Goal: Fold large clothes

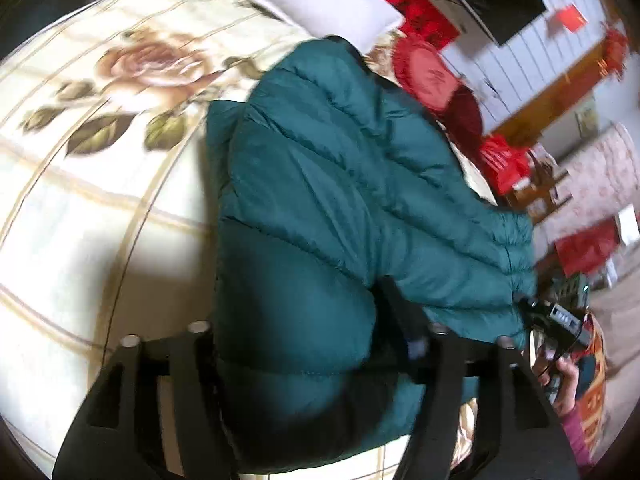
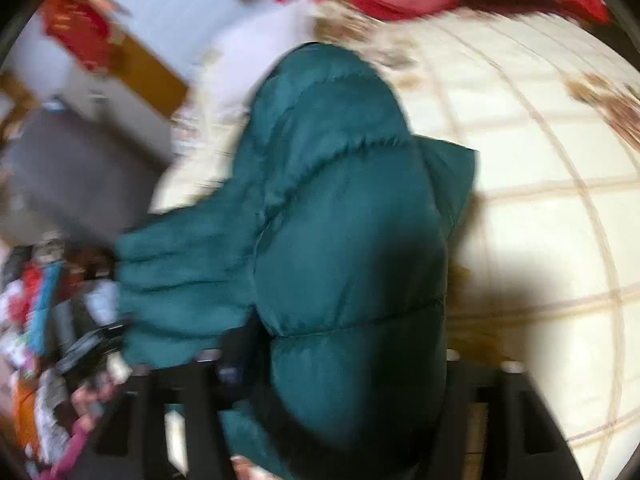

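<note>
A teal quilted puffer jacket [image 1: 332, 184] hangs lifted above the bed, bunched and doubled over. It also fills the middle of the right wrist view [image 2: 344, 240]. My left gripper [image 1: 320, 360] has the jacket's hem packed between its black fingers [image 1: 180, 380]. My right gripper [image 2: 332, 376] likewise has the teal fabric between its fingers [image 2: 188, 396]. The other gripper and the hand holding it show at the right edge of the left wrist view [image 1: 560, 320] and at the lower left of the right wrist view [image 2: 92, 352]. The fingertips are hidden by fabric.
A cream bedsheet with a rose print [image 1: 100, 120] lies under the jacket, also seen in the right wrist view [image 2: 540, 200]. A white pillow [image 1: 328, 0] and red cushions [image 1: 432, 76] sit at the bed's head. Red decorations and wooden furniture [image 1: 552, 92] stand beyond.
</note>
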A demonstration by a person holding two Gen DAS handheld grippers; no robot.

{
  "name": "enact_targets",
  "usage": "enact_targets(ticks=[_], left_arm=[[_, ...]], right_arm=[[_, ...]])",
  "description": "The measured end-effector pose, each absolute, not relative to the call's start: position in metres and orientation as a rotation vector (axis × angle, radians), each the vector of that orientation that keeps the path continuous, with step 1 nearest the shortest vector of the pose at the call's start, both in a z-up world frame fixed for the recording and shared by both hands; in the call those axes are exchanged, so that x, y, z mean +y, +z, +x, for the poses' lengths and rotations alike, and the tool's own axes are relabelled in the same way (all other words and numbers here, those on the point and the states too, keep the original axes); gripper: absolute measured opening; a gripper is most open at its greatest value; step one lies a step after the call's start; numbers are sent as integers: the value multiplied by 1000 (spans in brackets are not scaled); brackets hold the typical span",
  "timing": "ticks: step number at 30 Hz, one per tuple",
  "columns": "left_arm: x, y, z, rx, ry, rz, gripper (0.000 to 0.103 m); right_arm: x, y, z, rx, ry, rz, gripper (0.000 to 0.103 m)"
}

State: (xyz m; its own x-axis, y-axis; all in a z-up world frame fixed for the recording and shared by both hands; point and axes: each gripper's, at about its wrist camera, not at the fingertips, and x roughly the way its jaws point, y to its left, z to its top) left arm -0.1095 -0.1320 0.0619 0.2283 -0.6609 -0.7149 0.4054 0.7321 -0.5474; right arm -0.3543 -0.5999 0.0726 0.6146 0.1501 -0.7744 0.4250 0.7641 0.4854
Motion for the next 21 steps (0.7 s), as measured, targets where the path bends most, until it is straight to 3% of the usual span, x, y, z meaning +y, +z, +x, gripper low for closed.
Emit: enact_targets(ticks=[3,12,21], left_arm=[[-125,67,-112,1118,-682,-270,75],[-115,119,-174,926,-492,-95,75],[-149,127,-235,845,-479,-28,75]], right_arm=[[-596,81,-359,902,-268,654,81],[-530,139,-402,775,-333,513,81],[-444,144,-419,709,-292,383,81]])
